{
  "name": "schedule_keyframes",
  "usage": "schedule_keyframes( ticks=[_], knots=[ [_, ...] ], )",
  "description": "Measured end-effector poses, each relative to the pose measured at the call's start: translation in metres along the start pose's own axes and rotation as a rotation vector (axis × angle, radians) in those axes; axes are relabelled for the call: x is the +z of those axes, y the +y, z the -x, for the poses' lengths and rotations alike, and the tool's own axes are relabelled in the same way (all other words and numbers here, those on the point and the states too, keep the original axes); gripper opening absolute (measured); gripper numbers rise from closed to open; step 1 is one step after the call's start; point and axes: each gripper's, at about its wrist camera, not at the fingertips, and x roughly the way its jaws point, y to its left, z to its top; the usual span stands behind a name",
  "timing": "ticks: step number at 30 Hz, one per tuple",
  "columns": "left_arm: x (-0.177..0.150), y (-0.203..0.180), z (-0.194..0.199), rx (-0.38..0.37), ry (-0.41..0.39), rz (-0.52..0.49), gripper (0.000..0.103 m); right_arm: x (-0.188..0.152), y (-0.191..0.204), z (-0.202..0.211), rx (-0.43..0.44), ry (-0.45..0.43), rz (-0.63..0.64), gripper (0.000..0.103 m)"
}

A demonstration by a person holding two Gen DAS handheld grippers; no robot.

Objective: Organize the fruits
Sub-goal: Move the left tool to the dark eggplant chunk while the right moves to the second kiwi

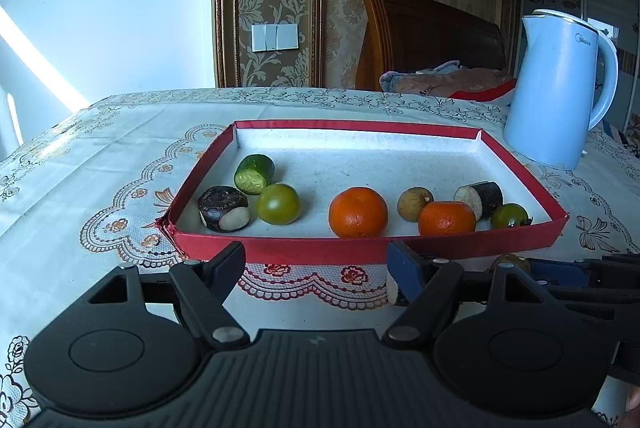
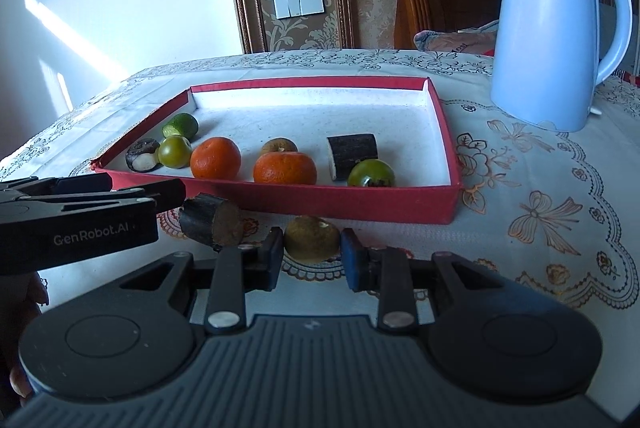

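Observation:
A red tray [image 1: 320, 253] [image 2: 360, 202] holds two oranges [image 1: 358, 212] [image 2: 215, 157], green tomatoes [image 1: 278, 203], a cucumber piece [image 1: 254, 173], dark sugarcane pieces [image 1: 223, 208] [image 2: 352, 155] and a brown round fruit [image 1: 415, 203]. My right gripper [image 2: 312, 252] is closed on a brown round fruit [image 2: 312, 238] on the tablecloth in front of the tray. A dark sugarcane piece [image 2: 211, 225] lies beside it, by the left gripper's fingers [image 2: 172, 193]. My left gripper [image 1: 316, 268] is open and empty before the tray's front wall.
A light blue kettle [image 1: 556, 88] [image 2: 556, 28] stands at the right behind the tray. The table has a white patterned cloth [image 1: 100, 188]. A wooden chair [image 1: 424, 36] with cloth stands behind the table.

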Motion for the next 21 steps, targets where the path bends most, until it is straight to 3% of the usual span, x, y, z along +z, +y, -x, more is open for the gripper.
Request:
schedule_keyframes(
  ticks=[11,15,18,21],
  knots=[
    [-0.002,-0.007,0.008,-0.091,-0.027,-0.033,0.078,-0.001,-0.004,0.005,0.005,-0.017,-0.016,0.029],
    [-0.003,-0.015,0.002,-0.084,0.001,-0.058,0.078,-0.002,-0.005,0.007,0.002,-0.014,-0.018,0.029],
    [-0.004,-0.016,0.001,-0.058,0.002,-0.055,0.086,-0.002,-0.006,0.007,-0.002,-0.01,-0.021,0.029],
    [-0.005,-0.016,0.001,-0.055,0.001,-0.055,0.088,-0.002,-0.007,0.006,-0.003,-0.009,-0.028,0.029]
  ],
)
